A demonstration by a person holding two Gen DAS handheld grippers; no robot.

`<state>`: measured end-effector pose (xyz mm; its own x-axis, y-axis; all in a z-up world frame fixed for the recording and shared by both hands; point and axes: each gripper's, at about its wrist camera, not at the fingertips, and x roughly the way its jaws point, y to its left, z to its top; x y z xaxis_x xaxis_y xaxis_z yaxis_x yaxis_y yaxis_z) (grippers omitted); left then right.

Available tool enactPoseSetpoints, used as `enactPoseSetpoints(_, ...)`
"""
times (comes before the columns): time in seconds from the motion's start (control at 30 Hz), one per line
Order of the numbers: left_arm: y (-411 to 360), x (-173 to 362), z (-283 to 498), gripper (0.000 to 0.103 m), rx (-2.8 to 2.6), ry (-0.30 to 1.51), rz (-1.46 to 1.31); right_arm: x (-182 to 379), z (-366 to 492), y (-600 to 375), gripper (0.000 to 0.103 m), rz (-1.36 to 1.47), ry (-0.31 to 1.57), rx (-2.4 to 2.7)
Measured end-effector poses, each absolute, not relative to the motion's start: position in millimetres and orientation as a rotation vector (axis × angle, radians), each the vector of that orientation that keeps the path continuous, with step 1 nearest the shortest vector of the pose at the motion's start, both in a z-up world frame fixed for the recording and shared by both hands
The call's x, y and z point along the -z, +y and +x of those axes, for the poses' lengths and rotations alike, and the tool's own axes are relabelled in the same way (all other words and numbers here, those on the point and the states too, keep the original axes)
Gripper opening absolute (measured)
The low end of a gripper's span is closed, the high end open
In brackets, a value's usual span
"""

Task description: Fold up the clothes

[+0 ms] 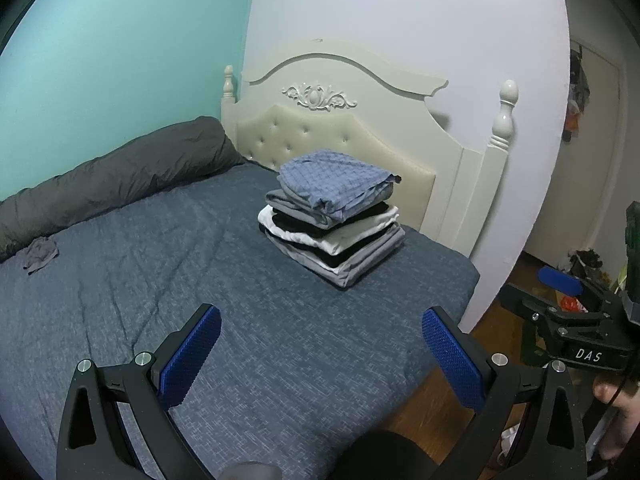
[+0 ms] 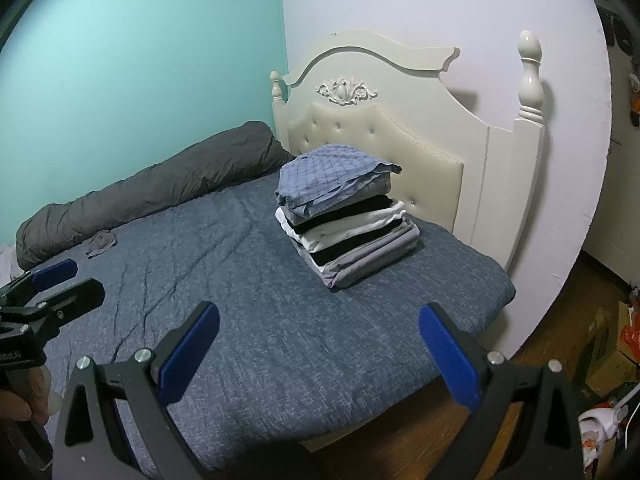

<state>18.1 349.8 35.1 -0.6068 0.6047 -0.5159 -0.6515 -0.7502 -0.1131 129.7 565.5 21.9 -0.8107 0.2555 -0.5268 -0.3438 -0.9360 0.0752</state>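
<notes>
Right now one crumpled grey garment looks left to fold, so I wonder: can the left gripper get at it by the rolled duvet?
Probably yes. The left gripper is open and empty, and only bare bedspread lies between it and the crumpled grey garment.

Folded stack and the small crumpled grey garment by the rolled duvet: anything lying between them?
Nothing; in both wrist views only bare blue bedspread lies between the folded stack and the crumpled grey garment.

Ahead of the tool, a blue checked shirt (image 1: 334,178) topped grey, black and white folded clothes (image 1: 340,240) on a mottled navy bedspread (image 1: 160,280).
</notes>
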Motion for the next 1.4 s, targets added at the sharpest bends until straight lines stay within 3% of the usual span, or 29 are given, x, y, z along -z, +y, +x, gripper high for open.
enactPoseSetpoints(1.4,353,-24,18,0.102,-2.278,0.106,-0.752,-17,129,564,0.101,-0.759,0.257,-2.711)
